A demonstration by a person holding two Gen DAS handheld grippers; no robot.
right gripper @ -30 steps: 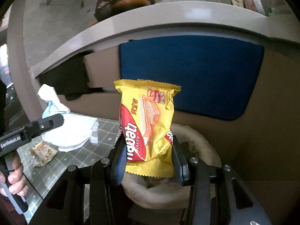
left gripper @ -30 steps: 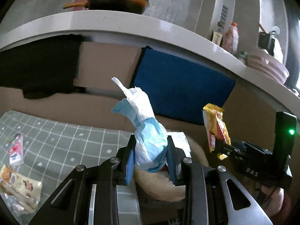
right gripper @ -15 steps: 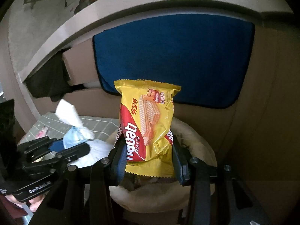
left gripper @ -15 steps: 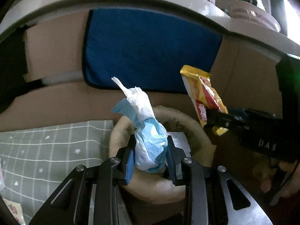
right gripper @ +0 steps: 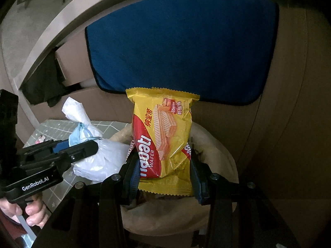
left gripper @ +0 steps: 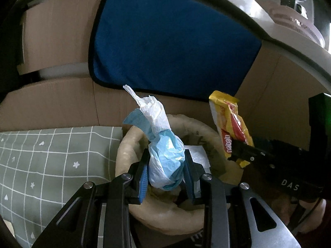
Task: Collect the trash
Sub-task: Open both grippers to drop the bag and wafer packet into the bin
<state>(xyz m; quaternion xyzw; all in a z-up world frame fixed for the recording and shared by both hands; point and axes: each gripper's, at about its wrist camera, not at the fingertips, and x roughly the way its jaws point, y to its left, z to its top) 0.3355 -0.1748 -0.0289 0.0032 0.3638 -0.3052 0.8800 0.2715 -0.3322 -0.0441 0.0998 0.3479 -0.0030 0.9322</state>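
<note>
My left gripper (left gripper: 166,173) is shut on a crumpled white and blue tissue wad (left gripper: 163,155) and holds it over the beige trash bag (left gripper: 165,219), just above its rolled rim. My right gripper (right gripper: 163,175) is shut on a yellow Nabati wafer wrapper (right gripper: 163,136), upright over the same bag (right gripper: 217,150). The wrapper also shows in the left wrist view (left gripper: 229,124) at the bag's right side, and the tissue wad shows in the right wrist view (right gripper: 86,136) at the left. Some paper lies inside the bag (left gripper: 196,155).
A green checked cloth (left gripper: 41,161) covers the table left of the bag. Cardboard panels (left gripper: 51,103) and a hanging blue towel (left gripper: 169,41) stand right behind the bag. A white counter edge (left gripper: 289,47) with a pink basket (left gripper: 298,26) runs above.
Both grippers have moved closer over the bag's opening with their loads still held. The left view has swung right, so the table litter has left the frame.
</note>
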